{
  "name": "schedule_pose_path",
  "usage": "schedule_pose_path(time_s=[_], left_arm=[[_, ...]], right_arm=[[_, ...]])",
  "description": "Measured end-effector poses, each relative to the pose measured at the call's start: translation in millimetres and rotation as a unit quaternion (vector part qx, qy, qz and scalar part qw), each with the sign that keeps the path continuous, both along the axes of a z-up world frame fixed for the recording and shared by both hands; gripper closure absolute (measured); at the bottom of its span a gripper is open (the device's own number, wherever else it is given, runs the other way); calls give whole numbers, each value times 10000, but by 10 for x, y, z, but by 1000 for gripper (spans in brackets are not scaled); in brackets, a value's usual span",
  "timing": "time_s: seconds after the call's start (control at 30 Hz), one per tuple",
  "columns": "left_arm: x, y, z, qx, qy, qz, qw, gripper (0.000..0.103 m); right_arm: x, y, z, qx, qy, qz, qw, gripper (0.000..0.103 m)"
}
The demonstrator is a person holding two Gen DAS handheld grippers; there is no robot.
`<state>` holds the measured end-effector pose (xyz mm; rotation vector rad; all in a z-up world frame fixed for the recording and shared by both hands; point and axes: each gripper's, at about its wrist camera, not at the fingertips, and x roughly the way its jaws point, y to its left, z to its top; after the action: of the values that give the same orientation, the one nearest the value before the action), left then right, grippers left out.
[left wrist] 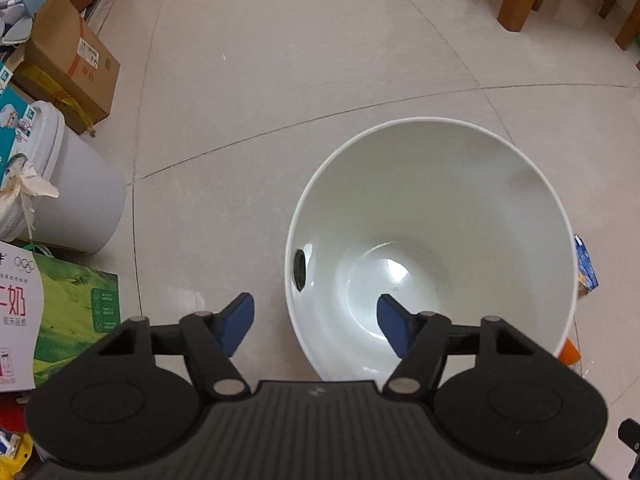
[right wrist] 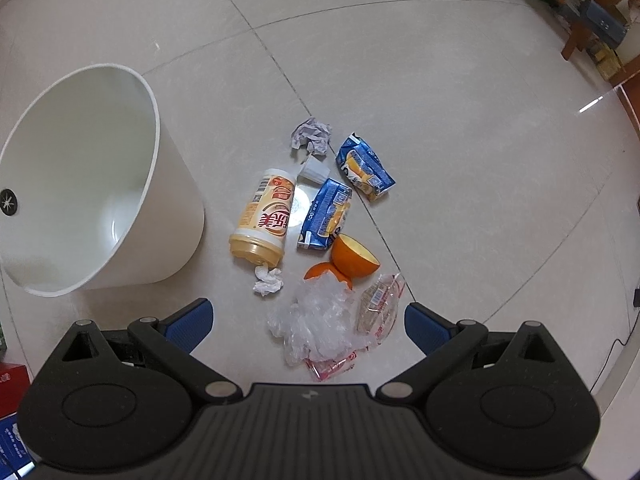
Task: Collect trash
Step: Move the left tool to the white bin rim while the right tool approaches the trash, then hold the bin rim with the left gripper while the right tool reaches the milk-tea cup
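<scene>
Beside the white bin (right wrist: 92, 184), trash lies on the floor: drink bottle (right wrist: 264, 216), clear plastic bag (right wrist: 316, 320), orange peel (right wrist: 352, 258). Right gripper (right wrist: 308, 320) gapes wide, empty, above the bag; slippery film could slip out. Left gripper (left wrist: 316, 322), partly open and empty, straddles the bin's rim and might tip it.

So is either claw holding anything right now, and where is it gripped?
Nothing is held. The left claw is open astride the bin rim; the right claw is open above the plastic wrap.

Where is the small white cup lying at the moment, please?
In the right wrist view, the small white cup lies on its side on the floor, just below the crumpled paper and between the yellow bottle and blue packets.
</scene>
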<state>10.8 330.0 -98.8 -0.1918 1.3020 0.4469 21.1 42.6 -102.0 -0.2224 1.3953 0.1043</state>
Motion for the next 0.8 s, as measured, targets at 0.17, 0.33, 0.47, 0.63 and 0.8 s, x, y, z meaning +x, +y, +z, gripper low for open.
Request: schedule_pose_path(time_s=[0.17, 0.33, 0.47, 0.63, 0.8], left_arm=[[78, 158, -221, -225, -3, 169, 9996, 64], [112, 344, -418, -395, 0, 435, 9983, 69], [136, 437, -543, -440, 87, 584, 9973, 69], [167, 482, -605, -518, 56, 658, 9965, 93], [220, 469, -646, -375, 220, 247, 9987, 93]], right_arm=[[-19, 28, -203, -53, -9, 190, 9998, 0], [-109, 13, -407, -61, 59, 201, 9998, 0], [-205, -3, -519, -68, 146, 116, 9998, 0], [-248, 9, -559, -79, 187, 84, 9998, 0], [-235, 17, -563, -89, 190, 23, 9998, 0]])
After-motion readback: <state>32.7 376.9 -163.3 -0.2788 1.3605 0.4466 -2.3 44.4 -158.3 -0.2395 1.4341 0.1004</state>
